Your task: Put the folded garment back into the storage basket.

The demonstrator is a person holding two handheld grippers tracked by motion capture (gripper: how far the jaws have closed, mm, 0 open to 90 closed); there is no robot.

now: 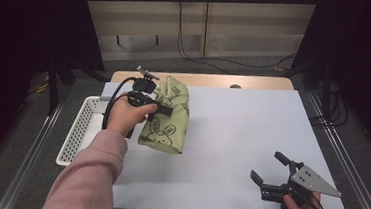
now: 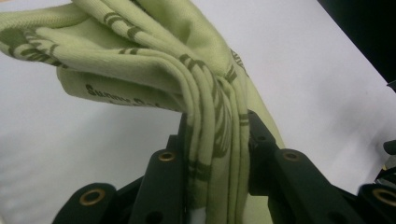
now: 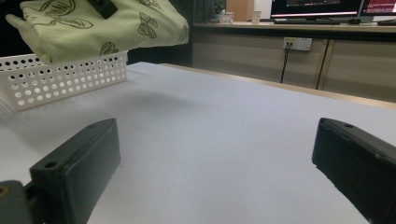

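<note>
A folded light-green cloth [image 1: 168, 118] printed with dark rabbit drawings hangs above the white table top [image 1: 241, 139], lifted clear of it at the left. My left gripper [image 1: 159, 107] is shut on the cloth. In the left gripper view the black jaws pinch several layers of the green cloth [image 2: 212, 135] between them. In the right gripper view the green cloth [image 3: 93, 25] floats above the basket. My right gripper [image 1: 267, 169] rests near the table's front right corner, held by a hand, its jaws wide open with nothing between them.
A white perforated basket [image 1: 78, 131] stands along the table's left edge, also seen as the basket [image 3: 60, 79] in the right gripper view. Cables lie on the floor behind the table. Dark curtains flank both sides.
</note>
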